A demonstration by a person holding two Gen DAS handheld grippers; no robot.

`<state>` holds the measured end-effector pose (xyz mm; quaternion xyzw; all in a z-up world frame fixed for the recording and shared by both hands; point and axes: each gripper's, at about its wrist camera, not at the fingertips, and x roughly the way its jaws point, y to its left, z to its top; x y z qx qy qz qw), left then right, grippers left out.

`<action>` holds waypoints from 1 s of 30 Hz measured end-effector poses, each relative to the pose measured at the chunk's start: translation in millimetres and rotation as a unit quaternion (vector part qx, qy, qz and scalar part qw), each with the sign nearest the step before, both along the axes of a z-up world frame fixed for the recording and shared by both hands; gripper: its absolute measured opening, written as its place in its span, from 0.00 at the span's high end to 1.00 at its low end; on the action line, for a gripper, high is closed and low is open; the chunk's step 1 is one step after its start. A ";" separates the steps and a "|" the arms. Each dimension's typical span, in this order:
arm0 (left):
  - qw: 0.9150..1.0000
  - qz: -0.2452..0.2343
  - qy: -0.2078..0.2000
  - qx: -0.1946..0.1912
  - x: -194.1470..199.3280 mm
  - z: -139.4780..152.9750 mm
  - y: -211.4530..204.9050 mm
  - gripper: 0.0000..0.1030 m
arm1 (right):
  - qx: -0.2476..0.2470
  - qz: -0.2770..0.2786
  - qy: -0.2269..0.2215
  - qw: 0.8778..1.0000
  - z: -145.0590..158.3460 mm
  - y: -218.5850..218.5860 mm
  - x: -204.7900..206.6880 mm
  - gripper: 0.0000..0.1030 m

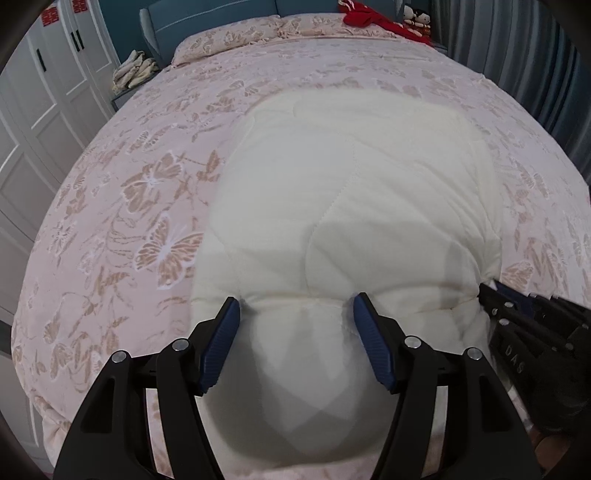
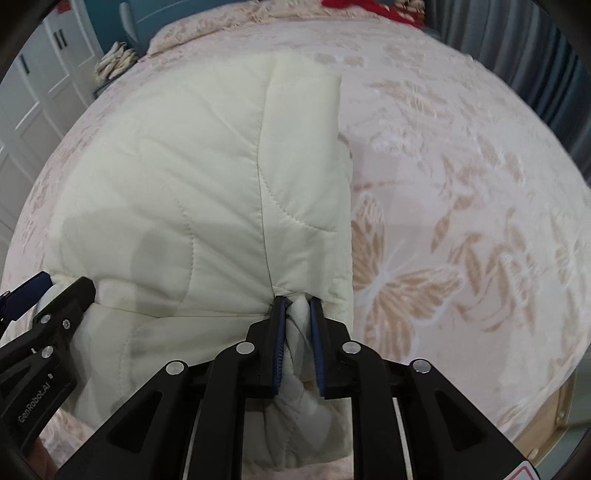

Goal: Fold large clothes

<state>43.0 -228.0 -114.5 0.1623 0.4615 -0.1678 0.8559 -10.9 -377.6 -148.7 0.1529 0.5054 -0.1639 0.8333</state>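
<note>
A single cream quilted padded garment is laid on the pink butterfly-patterned bedspread, its near edge brought up to both grippers and its long axis run away from them toward the one patterned pillow at the head of the bed. The garment is seen already doubled over — a folded flap with a straight edge is visible on its right side in the right wrist view.

The left gripper is held with its blue-padded jaws standing wide on either side of a puffed bulge of the near hem; the pads are seen alongside the fabric, but whether they press on it cannot be told. The right gripper has its jaws nearly together with a pinched ridge of cream fabric between them, at the near right corner of the garment; the pads appear to lie against the cloth, so a light grasp is judged.

The two grippers are set side by side along the same near edge, the right one at the corner and the left one further toward the middle. The coming move is judged to turn on this: the garment's free length lies straight ahead of both grippers, so the near edge would have to be carried forward over it — equally near to either hand.

Counted: one garment, one bedspread, two grippers, one red cloth beyond the pillow.
</note>
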 end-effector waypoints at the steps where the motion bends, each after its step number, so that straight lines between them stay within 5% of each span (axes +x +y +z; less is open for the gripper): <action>1: 1.000 0.002 -0.002 -0.001 -2.2 5.3 4.9 0.36 | -0.004 -0.002 -0.004 1.000 7.7 -0.2 -5.0 0.68; 3: 1.000 0.012 0.002 -0.011 -3.8 13.5 17.6 0.31 | -0.030 -0.015 -0.005 0.999 21.7 -0.5 -15.4 0.45; 9: 0.999 0.029 0.002 -0.014 -4.7 24.9 47.0 0.20 | -0.006 -0.024 -0.024 0.999 49.3 -8.5 -45.4 0.30; 18: 0.998 0.044 0.031 -0.033 -1.9 13.9 72.2 0.12 | 0.033 -0.007 0.016 0.999 27.1 6.6 -36.0 0.17; 22: 0.995 0.044 0.064 -0.060 5.6 1.7 76.0 0.06 | 0.095 -0.032 0.020 0.995 1.4 -7.0 -34.9 0.11; 25: 0.992 0.040 0.085 -0.082 13.2 -8.8 76.7 0.04 | 0.142 -0.039 0.018 0.989 -11.6 -13.8 -33.9 0.11; 29: 0.987 0.016 0.121 -0.109 24.0 -22.7 65.9 0.04 | 0.147 -0.021 0.028 0.989 -15.5 -9.9 -23.5 0.11; 30: 0.985 0.009 0.131 -0.112 27.1 -25.6 61.8 0.04 | 0.145 -0.012 0.027 0.989 -14.1 -8.0 -20.9 0.19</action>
